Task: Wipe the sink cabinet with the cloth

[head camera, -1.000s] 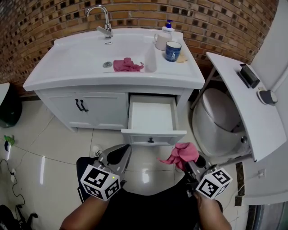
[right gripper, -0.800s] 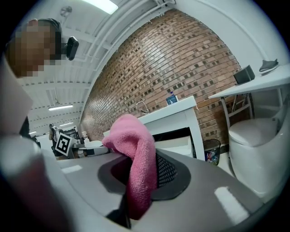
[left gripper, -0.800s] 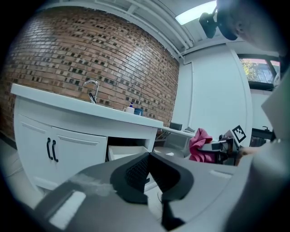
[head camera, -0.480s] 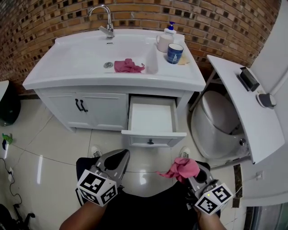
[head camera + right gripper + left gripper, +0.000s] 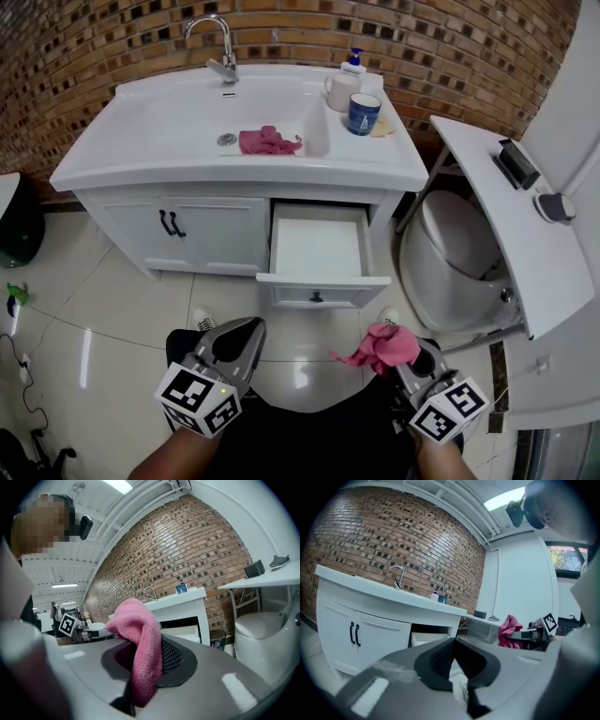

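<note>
The white sink cabinet (image 5: 211, 234) stood well ahead of both grippers with its 1 drawer (image 5: 322, 246) pulled open, and nothing touched it, so the wiping looked not yet begun and all of it was left to do. The left gripper (image 5: 242, 330) had its jaws pressed together on nothing. The right gripper (image 5: 401, 354) was clamped on the pink cloth (image 5: 382, 343), held low, while a 2nd pink cloth (image 5: 268, 141) lay in the basin.
</note>
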`<state>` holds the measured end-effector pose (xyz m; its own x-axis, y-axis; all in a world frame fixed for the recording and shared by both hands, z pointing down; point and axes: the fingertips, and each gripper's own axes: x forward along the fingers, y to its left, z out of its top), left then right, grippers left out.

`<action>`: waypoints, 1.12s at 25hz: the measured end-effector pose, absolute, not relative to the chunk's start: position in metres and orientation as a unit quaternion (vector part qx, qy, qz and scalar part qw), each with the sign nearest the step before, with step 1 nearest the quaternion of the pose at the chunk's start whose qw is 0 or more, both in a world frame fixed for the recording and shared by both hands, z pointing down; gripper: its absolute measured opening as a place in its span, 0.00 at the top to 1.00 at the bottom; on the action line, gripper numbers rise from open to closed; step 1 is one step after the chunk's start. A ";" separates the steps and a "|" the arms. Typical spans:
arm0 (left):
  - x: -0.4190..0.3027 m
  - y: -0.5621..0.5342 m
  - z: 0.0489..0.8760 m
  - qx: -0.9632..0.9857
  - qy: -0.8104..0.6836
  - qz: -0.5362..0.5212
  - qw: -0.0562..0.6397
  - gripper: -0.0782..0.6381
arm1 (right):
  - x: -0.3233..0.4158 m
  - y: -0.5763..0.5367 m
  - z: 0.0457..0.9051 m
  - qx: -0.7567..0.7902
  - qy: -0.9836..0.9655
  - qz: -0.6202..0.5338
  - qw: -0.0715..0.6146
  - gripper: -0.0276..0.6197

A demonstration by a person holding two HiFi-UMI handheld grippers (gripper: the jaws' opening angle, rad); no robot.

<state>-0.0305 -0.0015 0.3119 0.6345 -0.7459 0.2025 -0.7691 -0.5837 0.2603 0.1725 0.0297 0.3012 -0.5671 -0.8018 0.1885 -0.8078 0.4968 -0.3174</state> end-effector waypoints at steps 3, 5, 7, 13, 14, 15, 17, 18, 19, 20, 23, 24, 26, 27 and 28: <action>-0.027 -0.002 0.312 0.892 -0.421 0.035 0.161 0.88 | 0.173 0.033 0.303 0.466 -0.865 0.184 0.015 0.83; -0.025 -0.002 0.311 0.893 -0.419 0.035 0.159 0.88 | 0.173 0.033 0.304 0.467 -0.865 0.183 0.018 0.83; -0.024 -0.001 0.310 0.893 -0.420 0.036 0.159 0.88 | 0.173 0.033 0.306 0.467 -0.865 0.184 0.019 0.83; -0.024 0.000 0.313 0.893 -0.419 0.038 0.159 0.88 | 0.172 0.035 0.308 0.465 -0.865 0.187 0.020 0.83; -0.023 0.000 0.313 0.894 -0.418 0.038 0.159 0.88 | 0.172 0.035 0.309 0.464 -0.865 0.187 0.020 0.83; -0.023 0.000 0.313 0.894 -0.417 0.038 0.158 0.88 | 0.172 0.035 0.309 0.464 -0.865 0.188 0.021 0.83; -0.022 0.000 0.313 0.896 -0.415 0.037 0.157 0.88 | 0.171 0.036 0.310 0.463 -0.866 0.188 0.023 0.83; -0.022 0.000 0.313 0.896 -0.414 0.036 0.157 0.88 | 0.171 0.036 0.311 0.463 -0.866 0.188 0.023 0.83; -0.022 0.000 0.312 0.896 -0.414 0.036 0.156 0.88 | 0.171 0.036 0.311 0.462 -0.866 0.188 0.024 0.83; -0.022 0.000 0.312 0.896 -0.415 0.036 0.156 0.88 | 0.171 0.035 0.311 0.462 -0.866 0.188 0.023 0.83; -0.022 0.000 0.314 0.895 -0.415 0.037 0.157 0.88 | 0.173 0.035 0.311 0.464 -0.866 0.188 0.020 0.83; -0.022 0.000 0.314 0.895 -0.416 0.038 0.158 0.88 | 0.173 0.034 0.311 0.464 -0.866 0.188 0.021 0.83; -0.022 0.000 0.315 0.895 -0.415 0.039 0.158 0.88 | 0.173 0.034 0.310 0.463 -0.866 0.187 0.022 0.83; -0.022 0.001 0.315 0.895 -0.415 0.040 0.158 0.88 | 0.173 0.034 0.311 0.463 -0.866 0.187 0.022 0.83; -0.022 0.001 0.316 0.895 -0.415 0.040 0.158 0.88 | 0.173 0.035 0.311 0.463 -0.866 0.187 0.023 0.83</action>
